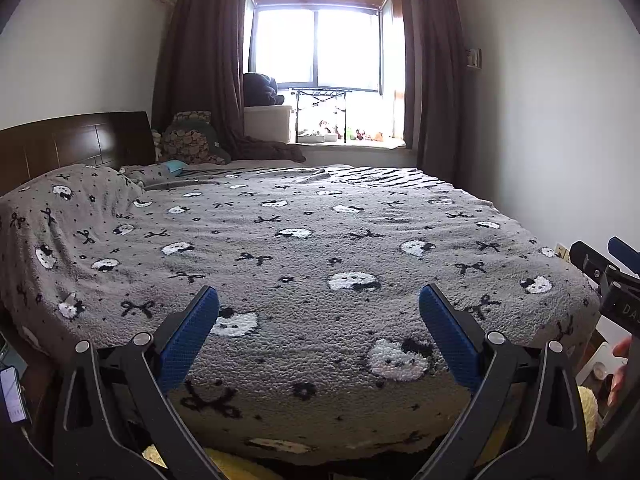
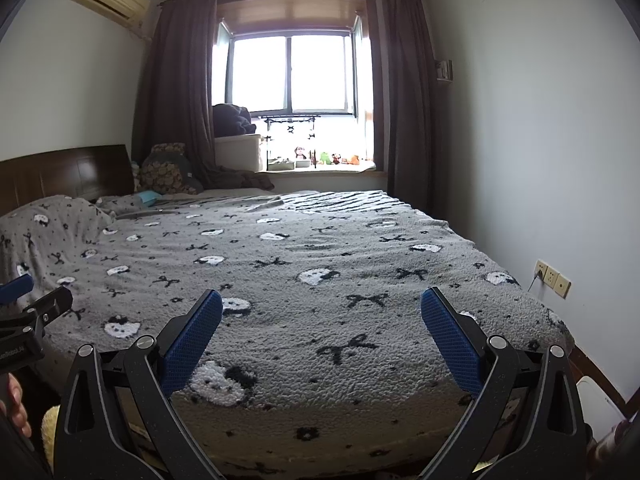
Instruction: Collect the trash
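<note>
My left gripper (image 1: 319, 300) is open, its blue pads wide apart above the near edge of a bed under a grey fleece blanket (image 1: 320, 240) patterned with bows and cat faces. My right gripper (image 2: 322, 300) is open too, over the same edge of the blanket (image 2: 320, 248) and further right. Each gripper shows in the other's view: the right one (image 1: 608, 268) at the right edge, the left one (image 2: 28, 300) at the left edge. Neither holds anything. A small teal thing (image 1: 176, 166) (image 2: 148, 197) lies far off by the pillows; I cannot tell what it is.
A dark wooden headboard (image 1: 76, 140) stands at the left, with cushions (image 1: 188, 140) in the far corner. The window sill (image 1: 352, 142) holds a white box, a small rack and toys. Wall sockets (image 2: 554, 278) are on the right wall. A phone (image 1: 12, 394) lies at the lower left.
</note>
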A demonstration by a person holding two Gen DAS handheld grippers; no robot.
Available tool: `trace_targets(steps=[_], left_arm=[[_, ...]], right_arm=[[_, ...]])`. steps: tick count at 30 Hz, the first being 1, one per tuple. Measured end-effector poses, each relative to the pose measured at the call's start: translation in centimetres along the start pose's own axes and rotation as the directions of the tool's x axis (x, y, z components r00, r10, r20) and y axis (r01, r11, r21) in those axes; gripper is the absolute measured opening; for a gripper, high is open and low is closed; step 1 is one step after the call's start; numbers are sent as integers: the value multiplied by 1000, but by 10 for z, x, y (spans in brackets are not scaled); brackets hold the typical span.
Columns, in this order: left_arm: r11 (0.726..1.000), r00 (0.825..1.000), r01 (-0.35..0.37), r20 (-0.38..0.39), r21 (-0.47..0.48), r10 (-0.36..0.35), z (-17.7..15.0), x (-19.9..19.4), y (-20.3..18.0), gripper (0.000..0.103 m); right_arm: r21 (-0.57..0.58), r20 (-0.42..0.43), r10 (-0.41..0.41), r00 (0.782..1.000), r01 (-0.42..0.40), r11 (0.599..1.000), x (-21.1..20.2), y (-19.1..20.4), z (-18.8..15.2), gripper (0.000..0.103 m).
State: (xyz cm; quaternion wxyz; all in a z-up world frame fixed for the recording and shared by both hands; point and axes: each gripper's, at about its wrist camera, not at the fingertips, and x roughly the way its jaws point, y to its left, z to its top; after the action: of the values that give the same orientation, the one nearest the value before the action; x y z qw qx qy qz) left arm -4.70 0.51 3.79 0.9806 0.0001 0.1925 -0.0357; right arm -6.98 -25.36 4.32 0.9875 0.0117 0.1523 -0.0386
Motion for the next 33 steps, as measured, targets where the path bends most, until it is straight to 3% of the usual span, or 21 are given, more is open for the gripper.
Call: trace_targets(steps=[11,33], left_arm=[[999,1000,26,9,-18,-26,0,0,3,95],[1000,1000,-26,17,2,26,3,-4,0,95]], right_arm=[[2,-4,-4,1000,4,1000,1,-1,1,100],[4,-15,-10,1000,10,1000,2,-1,-2,100]])
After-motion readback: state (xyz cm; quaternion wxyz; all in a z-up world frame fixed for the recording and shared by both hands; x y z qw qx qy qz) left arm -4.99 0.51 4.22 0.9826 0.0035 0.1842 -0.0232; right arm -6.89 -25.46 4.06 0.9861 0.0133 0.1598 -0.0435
